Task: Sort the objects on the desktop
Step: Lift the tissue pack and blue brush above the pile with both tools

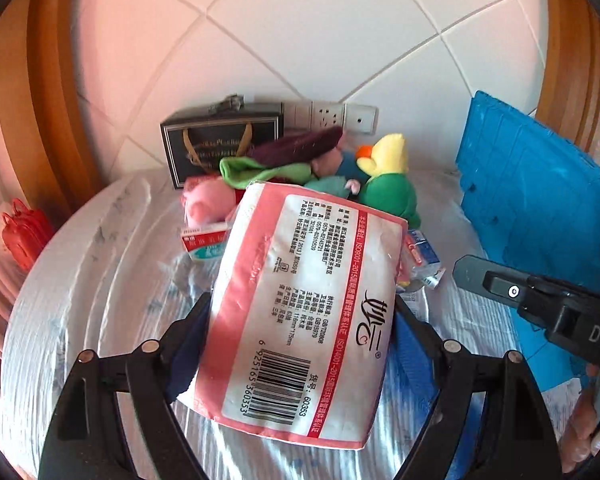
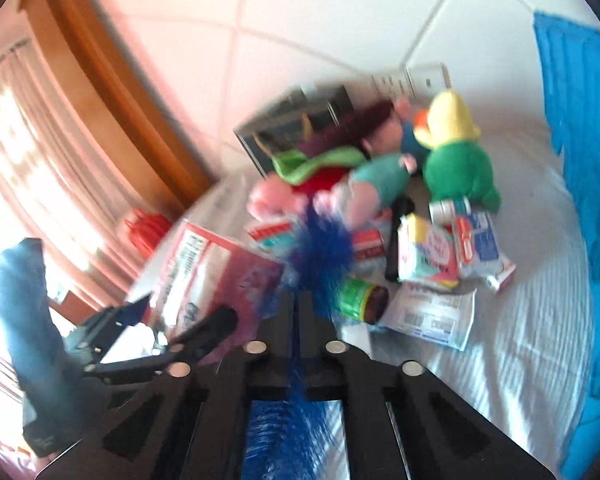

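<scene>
Left gripper [image 1: 300,320] wide apart, clamping the tissue pack [image 1: 300,312] dead centre. Right gripper [image 2: 298,304] fully closed on a blue feather [image 2: 320,244], toy pile [image 2: 380,168] at 1 o'clock.

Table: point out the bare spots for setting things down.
Free: the striped table between the blue crate and the packets, and the left edge near the red bag. Crowded: the middle and back, plush toys against the black box.

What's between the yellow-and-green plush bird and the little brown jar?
Small packets and boxes lie between the plush bird and the brown jar, seen in the right wrist view.
</scene>
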A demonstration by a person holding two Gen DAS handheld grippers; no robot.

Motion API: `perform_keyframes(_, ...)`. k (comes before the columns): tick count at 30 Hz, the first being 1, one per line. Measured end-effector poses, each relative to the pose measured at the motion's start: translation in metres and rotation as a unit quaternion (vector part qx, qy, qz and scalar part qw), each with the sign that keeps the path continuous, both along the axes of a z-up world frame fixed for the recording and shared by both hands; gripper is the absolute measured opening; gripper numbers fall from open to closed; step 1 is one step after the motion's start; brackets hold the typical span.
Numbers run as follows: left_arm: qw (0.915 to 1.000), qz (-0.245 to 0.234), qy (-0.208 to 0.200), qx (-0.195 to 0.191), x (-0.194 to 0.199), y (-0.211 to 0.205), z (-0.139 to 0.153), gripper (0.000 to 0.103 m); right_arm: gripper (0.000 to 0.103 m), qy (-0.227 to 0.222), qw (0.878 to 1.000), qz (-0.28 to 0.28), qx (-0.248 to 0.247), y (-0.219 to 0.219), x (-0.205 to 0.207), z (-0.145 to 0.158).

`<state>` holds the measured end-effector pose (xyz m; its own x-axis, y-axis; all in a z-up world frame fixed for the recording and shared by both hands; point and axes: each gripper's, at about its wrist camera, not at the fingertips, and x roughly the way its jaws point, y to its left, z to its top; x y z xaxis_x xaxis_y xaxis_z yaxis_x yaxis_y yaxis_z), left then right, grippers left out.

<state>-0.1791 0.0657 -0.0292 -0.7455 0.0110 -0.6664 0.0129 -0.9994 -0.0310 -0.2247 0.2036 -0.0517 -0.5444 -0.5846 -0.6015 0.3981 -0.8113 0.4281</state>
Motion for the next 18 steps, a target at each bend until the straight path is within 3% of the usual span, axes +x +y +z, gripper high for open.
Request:
perform_keyframes(4,0.9999,0.014,0.002,-0.01,0.015,0.002,0.006,0.083,0.005,0.007,0.999,-0.017,0.032,0.007,0.012,0.018)
perform_keyframes(6,0.9995,0.027,-0.009,-0.012,0.022,-0.005,-0.004,0.083,0.007,-0.016,0.998,-0.029,0.058,0.012,0.014,0.01)
perform_keyframes(8,0.9983,0.047,-0.033,-0.016,0.028,-0.016,-0.024,0.083,0.016,-0.046,0.996,-0.03,0.068,0.017,0.015,-0.008)
perform_keyframes(10,0.9959,0.065,-0.061,-0.016,0.035,-0.029,-0.048,0.083,0.057,-0.075,0.994,-0.027,0.075,0.016,0.016,-0.03)
perform_keyframes(11,0.9942,0.075,-0.075,-0.017,0.039,-0.036,-0.063,0.083,0.062,-0.09,0.993,-0.021,0.077,0.012,0.017,-0.042)
perform_keyframes(14,0.9889,0.095,-0.113,-0.019,0.048,-0.057,-0.096,0.083,0.064,-0.119,0.989,-0.002,0.092,-0.007,0.019,-0.071)
perform_keyframes(18,0.9837,0.106,-0.144,-0.01,0.059,-0.076,-0.124,0.083,0.099,-0.145,0.982,0.023,0.115,-0.044,0.024,-0.102)
